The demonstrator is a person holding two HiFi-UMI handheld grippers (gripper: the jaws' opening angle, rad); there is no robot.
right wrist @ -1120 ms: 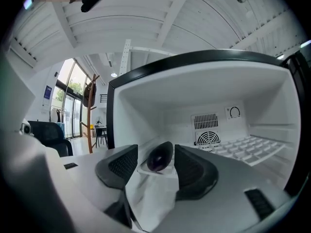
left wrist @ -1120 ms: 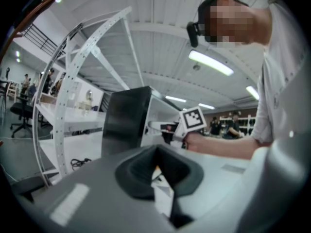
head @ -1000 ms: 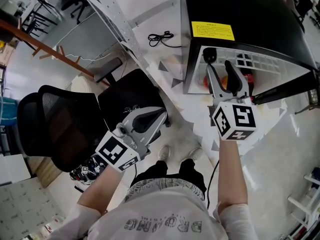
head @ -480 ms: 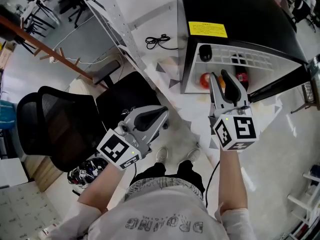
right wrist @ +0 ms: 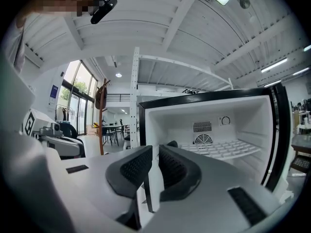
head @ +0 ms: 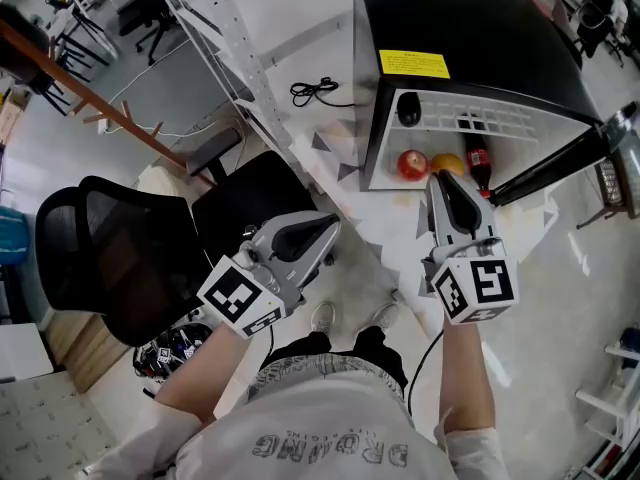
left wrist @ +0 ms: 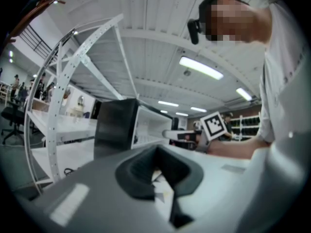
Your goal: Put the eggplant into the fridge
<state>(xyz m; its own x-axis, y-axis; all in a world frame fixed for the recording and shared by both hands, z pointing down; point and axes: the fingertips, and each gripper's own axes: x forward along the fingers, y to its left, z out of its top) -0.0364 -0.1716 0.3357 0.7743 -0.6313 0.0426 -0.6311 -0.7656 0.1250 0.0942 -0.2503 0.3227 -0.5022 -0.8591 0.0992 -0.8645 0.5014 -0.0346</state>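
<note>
The dark eggplant (head: pixel 408 108) lies on the white wire shelf (head: pixel 490 120) inside the open black fridge (head: pixel 470 28). In the right gripper view the eggplant (right wrist: pixel 172 143) peeks out behind my fingers at the shelf's left end. My right gripper (head: pixel 447 182) (right wrist: pixel 154 155) hangs just outside the fridge opening, below the shelf. Its jaws are closing to a narrow slit with nothing between them. My left gripper (head: pixel 318 230) (left wrist: pixel 158 171) is held over the chair, well left of the fridge, its jaws together and empty.
Under the shelf stand a red apple (head: pixel 412 164), an orange (head: pixel 447 164) and a cola bottle (head: pixel 479 159). The fridge door (head: pixel 560 164) swings open to the right. A black office chair (head: pixel 120 258) stands at the left, with a white rack frame (head: pixel 240 58) and a black cable (head: pixel 318 76) behind it.
My right gripper has drawn back out of the fridge toward me, and its jaws have narrowed from wide open. The eggplant stays on the wire shelf. The left gripper has hardly moved.
</note>
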